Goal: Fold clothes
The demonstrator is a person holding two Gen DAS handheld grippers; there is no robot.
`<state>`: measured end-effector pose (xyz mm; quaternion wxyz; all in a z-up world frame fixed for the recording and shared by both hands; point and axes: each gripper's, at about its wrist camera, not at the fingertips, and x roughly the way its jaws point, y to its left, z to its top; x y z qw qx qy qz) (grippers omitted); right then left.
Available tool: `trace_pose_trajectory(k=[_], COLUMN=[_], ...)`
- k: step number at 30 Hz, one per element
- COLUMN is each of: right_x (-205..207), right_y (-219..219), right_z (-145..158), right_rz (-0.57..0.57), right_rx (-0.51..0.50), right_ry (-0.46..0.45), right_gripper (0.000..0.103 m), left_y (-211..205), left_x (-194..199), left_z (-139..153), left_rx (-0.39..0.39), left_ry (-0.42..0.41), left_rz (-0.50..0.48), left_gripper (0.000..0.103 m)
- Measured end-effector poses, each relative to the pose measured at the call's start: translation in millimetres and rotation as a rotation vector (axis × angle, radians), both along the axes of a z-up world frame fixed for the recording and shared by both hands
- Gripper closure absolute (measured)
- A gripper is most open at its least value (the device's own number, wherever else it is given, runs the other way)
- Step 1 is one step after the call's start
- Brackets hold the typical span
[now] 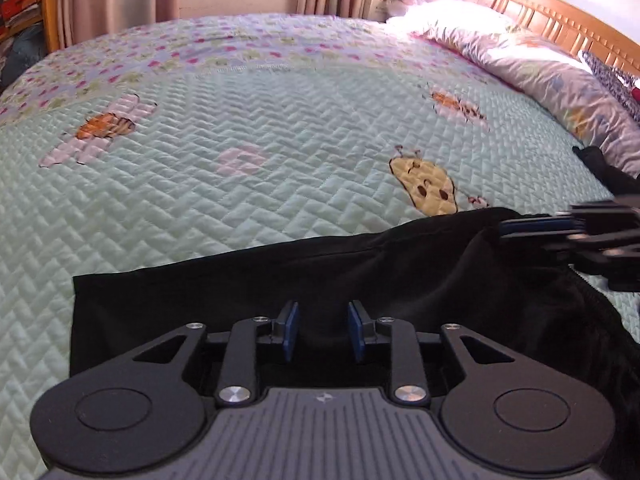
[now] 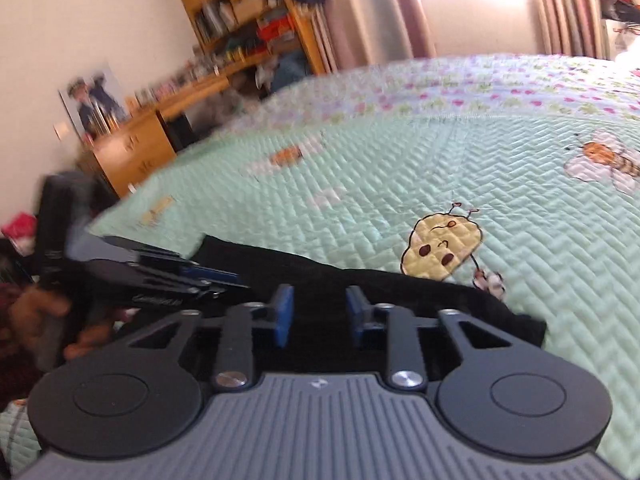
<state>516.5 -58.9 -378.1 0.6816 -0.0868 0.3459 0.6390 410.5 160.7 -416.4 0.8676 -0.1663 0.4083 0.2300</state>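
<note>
Looking down the left gripper (image 1: 323, 332), I see its blue pads (image 1: 291, 330) standing a narrow gap apart, with nothing pinched between them; only the black garment (image 1: 248, 304) shows behind the gap, lying flat on the quilt (image 1: 240, 184). No earlier picture is at hand, so I report just that: a narrow opening, nothing held.

The garment lies along the near edge of the bed, its straight hem toward the left and its bunched, gathered end toward the right. A yellow embroidered figure (image 1: 426, 188) on the quilt sits just beyond the garment's far edge. In the left wrist view the right gripper (image 1: 532, 226) comes in from the right edge, blurred, its blue pads close together at the garment's raised far corner; whether they pinch the cloth I cannot tell from there.

From the right wrist view, the right gripper (image 2: 320, 312) shows a narrow gap between its pads (image 2: 283, 314), with black cloth visible behind them and nothing clearly clamped. The left gripper (image 2: 208, 276) reaches in from the left, blurred, over the garment's edge.

Pillows (image 1: 520, 60) lie along the head of the bed by the wooden headboard (image 1: 560, 24).
</note>
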Motion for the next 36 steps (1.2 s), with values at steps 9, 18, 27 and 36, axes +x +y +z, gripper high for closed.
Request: trace_pose_trajectory(k=[9, 18, 27, 36], right_x=[46, 11, 49, 89], right_y=[92, 49, 5, -41], right_z=[-47, -35, -26, -50], right_rz=[-0.157, 0.138, -0.127, -0.247], right_rx=[-0.109, -0.147, 0.009, -0.043], right_ry=[-0.048, 0.026, -0.014, 0.109], right_gripper=[0.098, 0.085, 0.088, 0.103], left_y=[36, 16, 7, 19], left_x=[26, 5, 2, -43], left_z=[-7, -1, 14, -13], left_rx=[0.166, -0.051, 0.085, 0.092], left_ry=[0.025, -0.123, -0.074, 0.025], left_rz=[0.152, 0.011, 0.114, 0.229], left_gripper=[0.069, 0.056, 0.051, 0.036])
